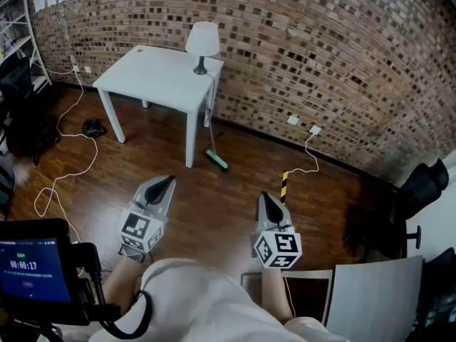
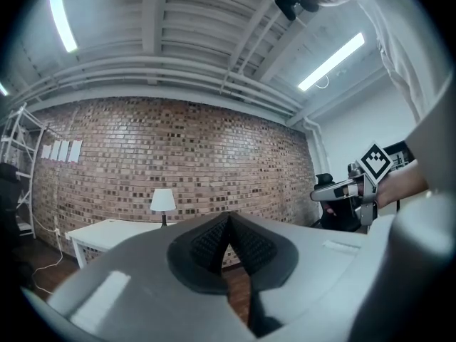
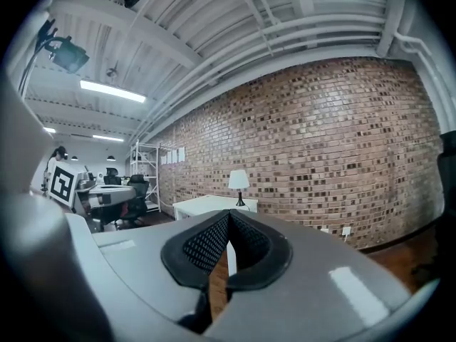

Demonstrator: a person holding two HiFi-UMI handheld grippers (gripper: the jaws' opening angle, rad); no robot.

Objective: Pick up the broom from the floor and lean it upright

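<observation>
Both sets of jaws are pressed together with nothing between them. The left gripper (image 1: pixel 170 181) and the right gripper (image 1: pixel 264 196) are held out side by side, roughly level, over the wooden floor (image 1: pixel 214 212). The gripper views agree: the pads meet on both the left (image 2: pixel 228 223) and the right (image 3: pixel 229 219), with only room behind them.

The part that matters is that the broom (image 1: pixel 216 159) is straight ahead, well apart from both grippers and roughly between their lines. It looks maybe a touch closer to the left one, but I wouldn't bet on it. Its teal head sits on the floor just beside the front leg of the white worktop (image 1: pixel 153 73), the one with the lamp (image 1: pixel 202 43) on it. The thin handle seems to run steeply up from the head toward the worktop's edge instead of lying flat. To me it looks propped there already, but the handle is so thin that I can't say if it really touches the edge.

If it needs regrabbing, I'd say either hand has to go forward and open first.
</observation>
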